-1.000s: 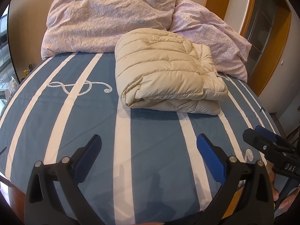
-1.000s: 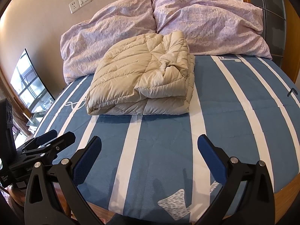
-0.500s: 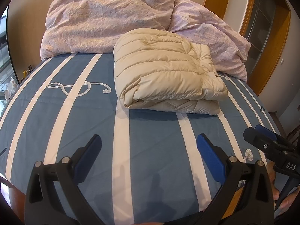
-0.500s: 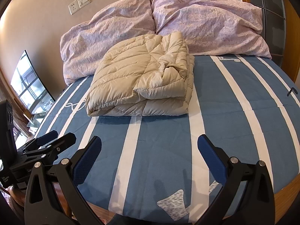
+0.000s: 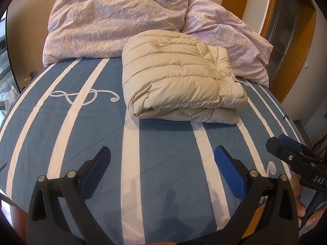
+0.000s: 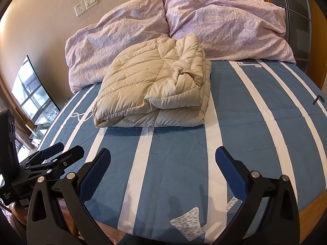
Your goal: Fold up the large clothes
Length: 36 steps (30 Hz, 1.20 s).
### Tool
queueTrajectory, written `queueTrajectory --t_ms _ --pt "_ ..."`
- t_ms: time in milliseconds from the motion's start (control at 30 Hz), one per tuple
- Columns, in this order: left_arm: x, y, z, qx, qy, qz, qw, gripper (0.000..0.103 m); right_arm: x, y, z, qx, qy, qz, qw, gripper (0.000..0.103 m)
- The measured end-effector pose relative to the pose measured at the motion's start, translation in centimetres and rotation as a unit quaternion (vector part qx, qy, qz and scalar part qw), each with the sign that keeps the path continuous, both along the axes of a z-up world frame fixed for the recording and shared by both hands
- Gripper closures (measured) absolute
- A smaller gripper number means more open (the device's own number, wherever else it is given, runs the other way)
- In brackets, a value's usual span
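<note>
Left wrist view: the left hand-held gripper (image 5: 161,163) hangs released over the bed (image 5: 167,163); the folded puffy jacket (image 5: 179,81) lies near the pillows (image 5: 114,20).

Right wrist view: the right hand-held gripper (image 6: 162,163) is spread, empty. The jacket (image 6: 153,87) looks light, soft and slippery; pinch its thick folded edge.

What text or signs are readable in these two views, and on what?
"DAS" in white letters: on the body of the right tongs, at the right edge of the left wrist view.
Small white print on the black body of the left tongs, low at the left edge of the right wrist view: too small to read.
Treble clef, a sign and not text: on the striped blue bedspread.
Nothing else legible.
</note>
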State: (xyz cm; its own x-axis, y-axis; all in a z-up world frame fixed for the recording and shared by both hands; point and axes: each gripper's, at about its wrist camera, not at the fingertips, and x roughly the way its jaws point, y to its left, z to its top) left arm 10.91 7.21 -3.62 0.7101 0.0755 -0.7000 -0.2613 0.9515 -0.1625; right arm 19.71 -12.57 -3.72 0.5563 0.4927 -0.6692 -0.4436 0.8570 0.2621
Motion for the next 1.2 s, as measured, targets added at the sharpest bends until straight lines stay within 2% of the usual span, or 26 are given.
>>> queueTrajectory --t_ms 1200 --pt "0.18 -0.24 0.06 0.001 -0.006 -0.014 0.9999 0.002 0.08 -0.11 0.02 0.001 0.001 -0.001 1.0 0.001"
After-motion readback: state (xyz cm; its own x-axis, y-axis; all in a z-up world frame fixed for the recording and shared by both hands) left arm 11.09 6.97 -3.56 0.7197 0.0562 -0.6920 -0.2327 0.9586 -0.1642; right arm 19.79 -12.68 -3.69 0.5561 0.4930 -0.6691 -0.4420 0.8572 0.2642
